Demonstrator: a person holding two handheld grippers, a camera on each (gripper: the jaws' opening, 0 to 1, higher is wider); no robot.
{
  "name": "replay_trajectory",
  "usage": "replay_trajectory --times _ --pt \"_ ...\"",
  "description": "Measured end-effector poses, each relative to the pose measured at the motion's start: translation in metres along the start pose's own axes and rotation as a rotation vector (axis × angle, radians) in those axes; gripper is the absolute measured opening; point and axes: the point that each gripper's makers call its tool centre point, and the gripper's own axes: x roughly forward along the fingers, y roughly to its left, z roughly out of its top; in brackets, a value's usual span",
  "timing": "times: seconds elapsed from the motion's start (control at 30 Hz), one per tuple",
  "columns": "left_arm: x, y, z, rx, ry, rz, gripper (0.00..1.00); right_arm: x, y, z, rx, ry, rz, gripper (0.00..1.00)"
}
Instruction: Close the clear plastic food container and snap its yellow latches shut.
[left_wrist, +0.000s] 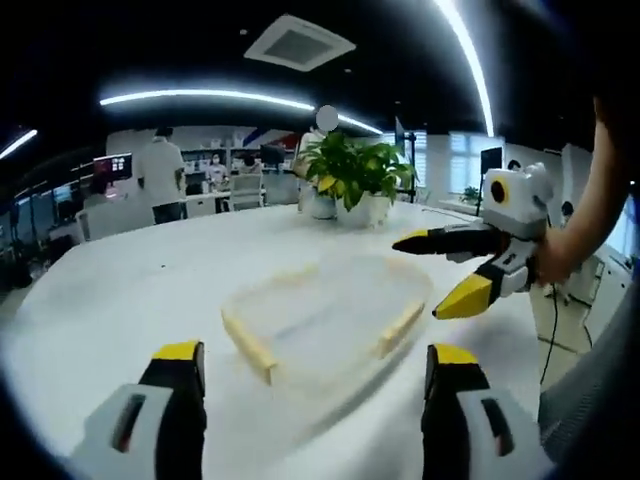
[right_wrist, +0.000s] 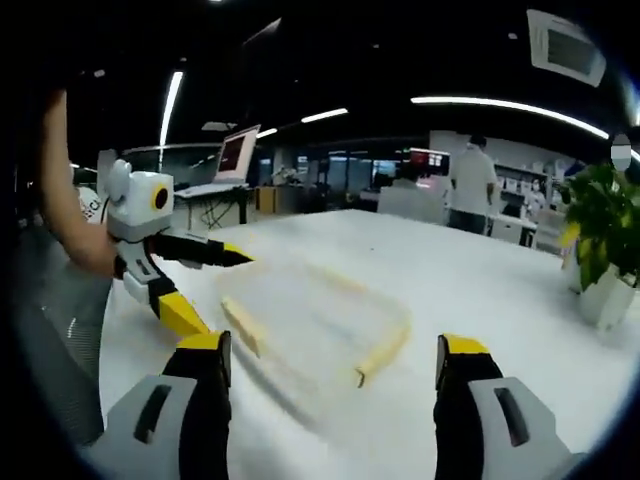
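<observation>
Clear container (left_wrist: 325, 325) lay mid-counter (left_wrist: 120, 290), blurred, yellow latches (left_wrist: 248, 345) along its sides; bare counter surface all round it, free of both claws; left claw (left_wrist: 315, 375) wide, holding nothing, jaws short of container's near edge; right claw (right_wrist: 335, 360) likewise wide, unloaded; left gripper view showed potted plant (left_wrist: 355, 180) at far counter edge, well apart; right gripper view showed laptop (right_wrist: 232, 160) on desk beyond.
</observation>
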Motion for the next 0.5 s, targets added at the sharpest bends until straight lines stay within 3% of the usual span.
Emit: replay_trajectory --times 0.13,0.3,0.5 --pt "0.006 -0.002 -0.016 -0.024 0.020 0.014 0.85 0.002 -0.001 -0.027 -0.004 0.070 0.013 0.86" --pt "0.013 0.001 -0.017 -0.020 0.015 0.017 0.82 0.004 0.005 -0.031 0.019 0.083 0.058 0.74" --pt "0.019 0.008 -0.025 -0.033 0.055 0.027 0.71 0.013 0.005 -0.041 0.007 0.116 0.076 0.69"
